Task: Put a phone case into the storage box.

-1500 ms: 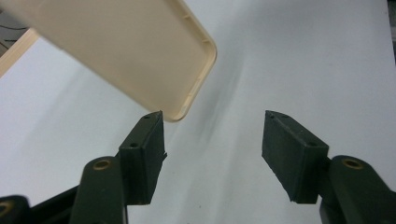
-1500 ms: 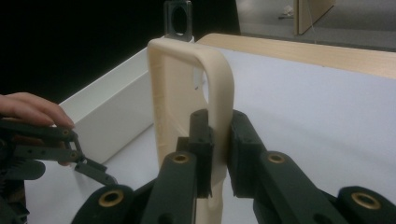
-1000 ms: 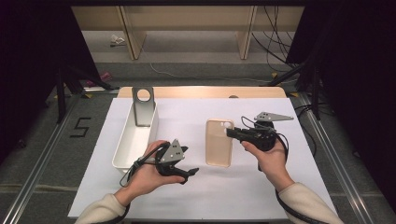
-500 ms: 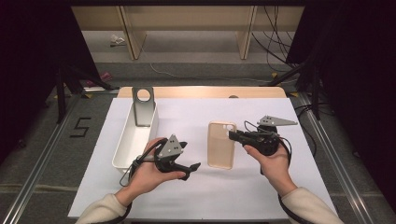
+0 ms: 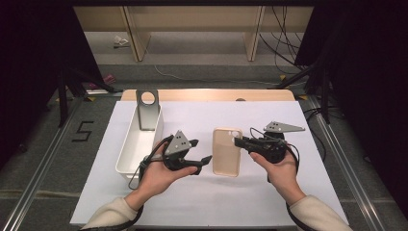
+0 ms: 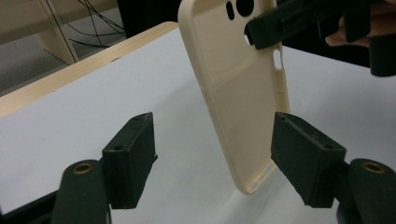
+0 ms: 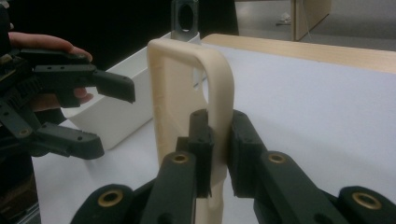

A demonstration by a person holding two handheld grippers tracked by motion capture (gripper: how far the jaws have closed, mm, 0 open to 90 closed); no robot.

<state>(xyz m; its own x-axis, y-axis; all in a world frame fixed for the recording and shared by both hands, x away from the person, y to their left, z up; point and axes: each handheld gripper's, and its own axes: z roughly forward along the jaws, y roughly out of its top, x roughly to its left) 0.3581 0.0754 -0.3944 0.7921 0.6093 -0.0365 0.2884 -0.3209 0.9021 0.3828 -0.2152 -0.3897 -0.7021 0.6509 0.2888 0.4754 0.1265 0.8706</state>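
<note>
Your right gripper (image 5: 239, 140) is clamped on the top rim of the cream phone case (image 5: 226, 151), close by its camera cut-out; in the right gripper view both pads pinch that rim, one on each side of the case wall. The case sits near the middle of the white tabletop (image 5: 202, 202), its open side facing up in the high view. In the left gripper view it looks lifted and tilted, its lower end clear of the surface. Your left gripper (image 5: 206, 161) is just off the case's left long edge. Its jaws have just been closing but stand parted, and the case's lower end lies between them with neither pad touching it. The white bin (image 5: 129, 151) sits along the tabletop's left edge, with a grey metal stand (image 5: 147, 109) at its far end.
</note>
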